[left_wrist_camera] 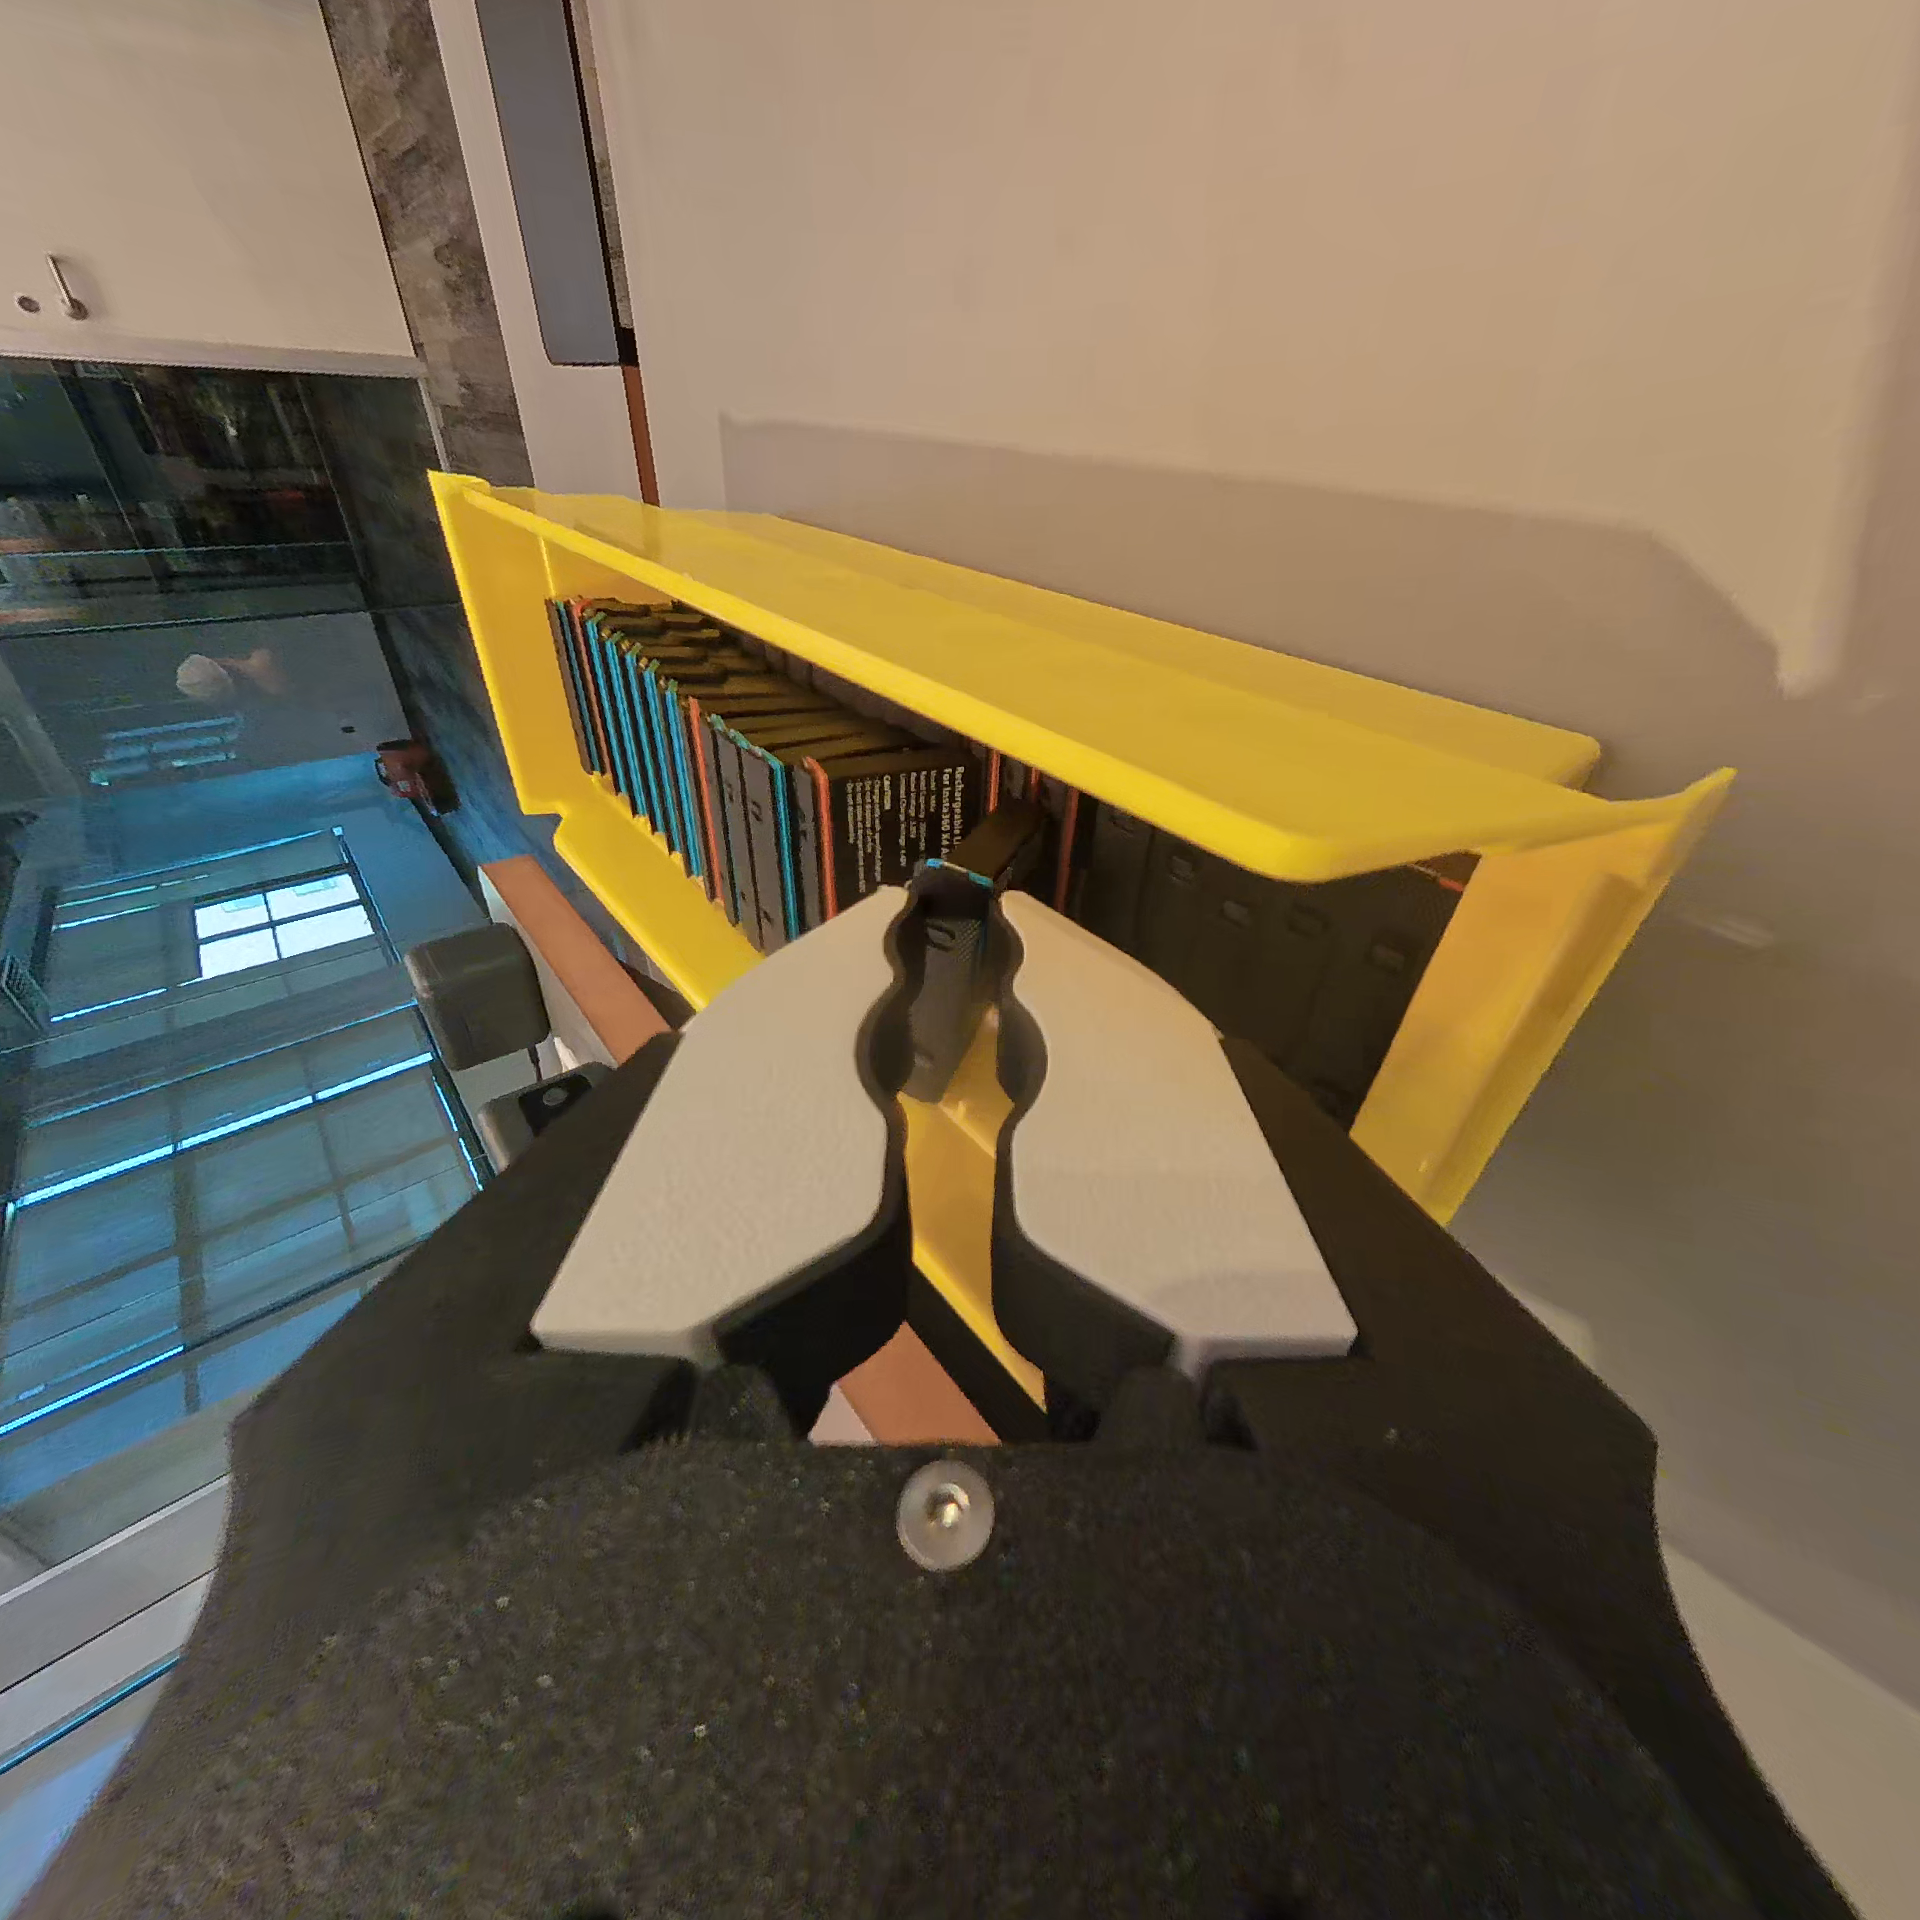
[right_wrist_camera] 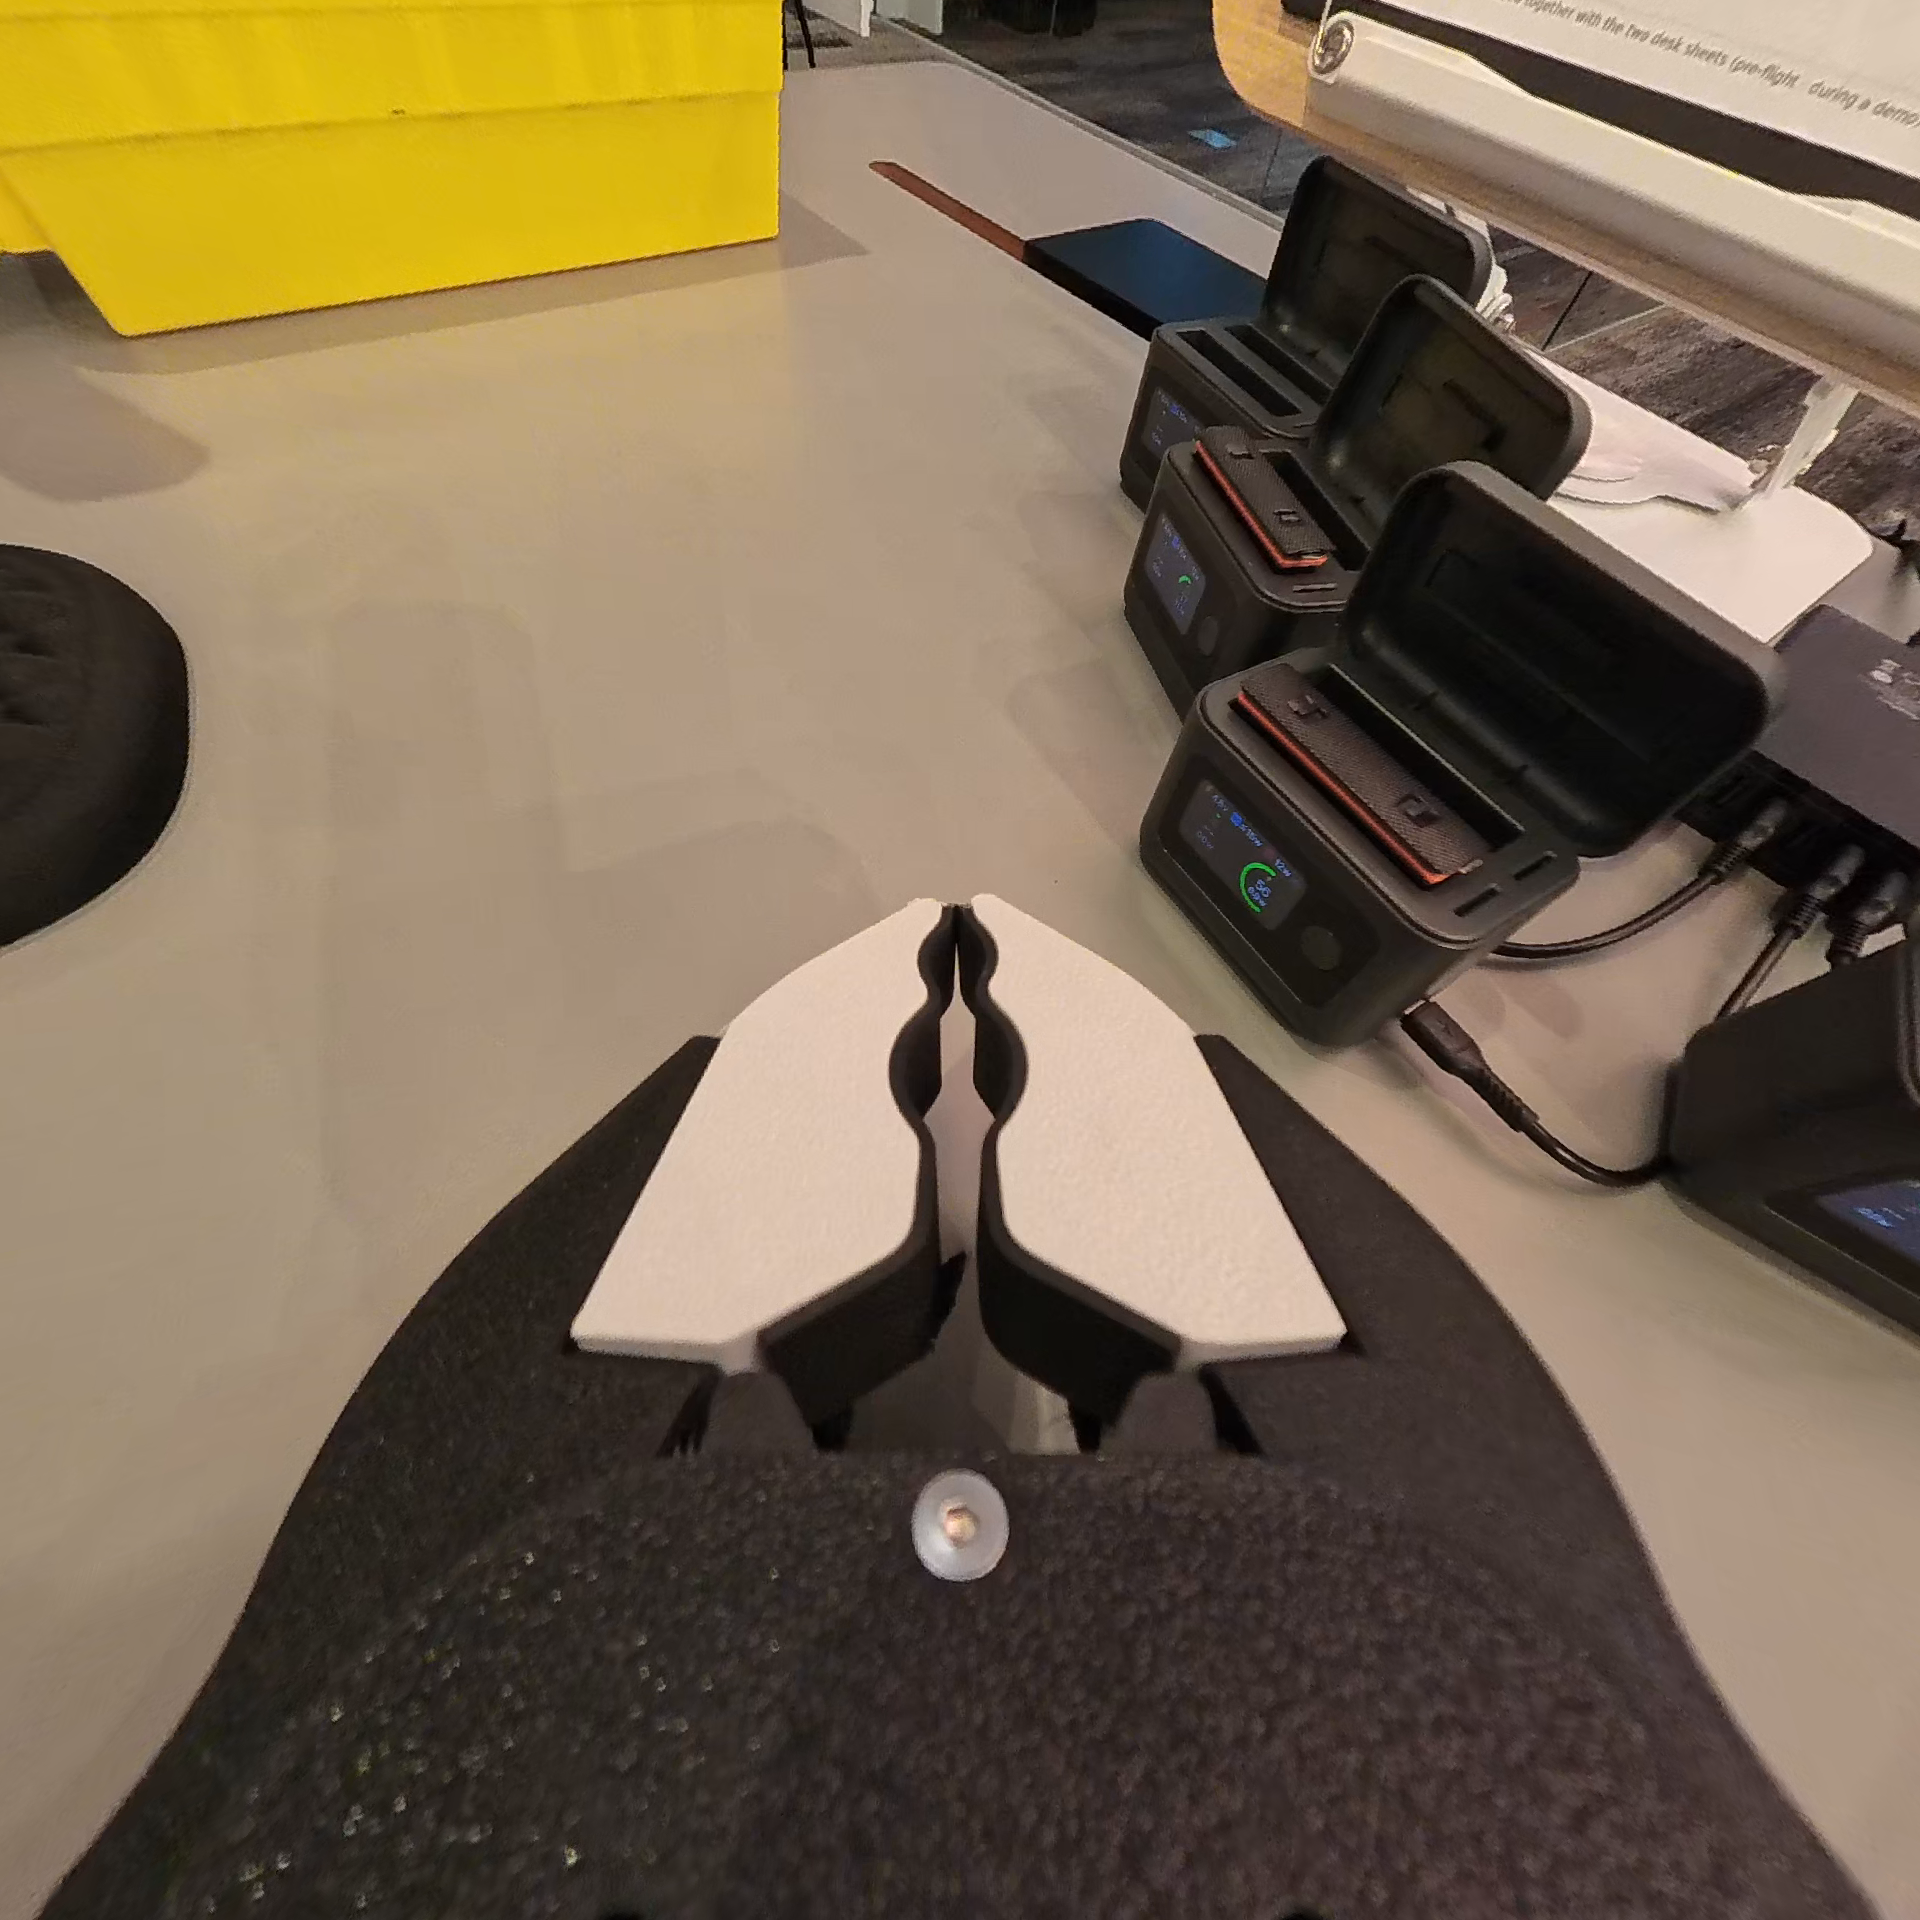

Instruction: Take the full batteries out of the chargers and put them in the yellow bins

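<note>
In the left wrist view my left gripper (left_wrist_camera: pixel 948 902) is shut on a black battery with a blue edge (left_wrist_camera: pixel 943 987), held at the open mouth of a yellow bin (left_wrist_camera: pixel 1143 717). The bin holds a row of several black batteries (left_wrist_camera: pixel 727 758) with blue or orange edges. In the right wrist view my right gripper (right_wrist_camera: pixel 956 920) is shut and empty above the grey table (right_wrist_camera: pixel 582 623). To its right stand three open black chargers; the near charger (right_wrist_camera: pixel 1340 894) and the middle charger (right_wrist_camera: pixel 1216 561) each hold an orange-edged battery (right_wrist_camera: pixel 1351 774). The far charger (right_wrist_camera: pixel 1247 384) shows empty slots.
Yellow bins (right_wrist_camera: pixel 395 156) stand at the table's far left. A round black object (right_wrist_camera: pixel 73 727) lies at the left edge. Cables (right_wrist_camera: pixel 1496 1101) run from the chargers to a black hub (right_wrist_camera: pixel 1849 717); another black device (right_wrist_camera: pixel 1808 1153) sits at the right. A white wall (left_wrist_camera: pixel 1247 260) backs the bin. My right fingertips sit around 40 cm from my left ones.
</note>
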`<control>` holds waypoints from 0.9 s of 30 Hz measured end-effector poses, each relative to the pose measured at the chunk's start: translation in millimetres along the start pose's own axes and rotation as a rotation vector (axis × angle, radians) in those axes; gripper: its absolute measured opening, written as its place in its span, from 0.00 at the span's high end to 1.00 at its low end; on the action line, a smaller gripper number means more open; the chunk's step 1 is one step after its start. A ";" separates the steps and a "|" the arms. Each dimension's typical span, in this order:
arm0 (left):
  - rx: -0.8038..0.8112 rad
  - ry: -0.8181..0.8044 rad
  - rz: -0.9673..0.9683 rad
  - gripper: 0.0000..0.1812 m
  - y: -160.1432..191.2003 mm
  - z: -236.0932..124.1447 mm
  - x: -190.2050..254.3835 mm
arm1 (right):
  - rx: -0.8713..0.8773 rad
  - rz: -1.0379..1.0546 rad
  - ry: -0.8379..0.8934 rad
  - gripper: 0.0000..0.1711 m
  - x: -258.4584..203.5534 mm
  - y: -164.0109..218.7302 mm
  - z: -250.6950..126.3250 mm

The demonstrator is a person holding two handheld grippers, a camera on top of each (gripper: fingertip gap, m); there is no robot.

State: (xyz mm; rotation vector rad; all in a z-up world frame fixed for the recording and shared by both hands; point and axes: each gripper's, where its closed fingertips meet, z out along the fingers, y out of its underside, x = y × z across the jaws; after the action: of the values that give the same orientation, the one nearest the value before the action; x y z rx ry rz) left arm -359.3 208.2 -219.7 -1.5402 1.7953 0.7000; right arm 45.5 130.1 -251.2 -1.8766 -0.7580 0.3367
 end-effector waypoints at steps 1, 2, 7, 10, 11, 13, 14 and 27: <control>-0.002 0.003 0.004 0.94 0.1 -0.8 1.1 | -0.001 0.000 0.000 1.00 0.0 0.2 0.0; -0.003 0.005 0.007 0.94 0.3 -1.5 2.2 | -0.001 0.000 0.001 1.00 0.0 0.3 0.1; -0.005 0.019 0.007 1.00 4.5 -5.2 10.7 | -0.003 -0.001 0.001 1.00 0.0 0.5 0.1; -0.007 0.013 0.001 1.00 8.7 -6.9 14.2 | -0.003 0.001 0.001 1.00 0.2 0.7 0.2; -0.007 0.007 -0.002 1.00 9.7 -7.9 13.8 | -0.003 0.002 0.001 1.00 0.4 0.7 0.2; -0.004 -0.002 -0.012 0.98 10.9 -8.8 11.5 | -0.004 0.002 0.001 1.00 0.4 0.9 0.4; -0.003 -0.006 -0.016 0.97 10.7 -8.7 9.9 | -0.005 0.002 0.001 1.00 0.4 1.0 0.5; -0.084 0.321 -0.096 0.78 18.7 -6.7 28.1 | -0.015 0.000 -0.005 1.00 -0.2 2.4 1.2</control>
State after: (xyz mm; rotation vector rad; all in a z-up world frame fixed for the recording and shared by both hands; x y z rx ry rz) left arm -381.1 188.4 -237.5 -1.8674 1.9245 0.5090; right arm 45.5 130.1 -253.9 -1.8911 -0.7654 0.3363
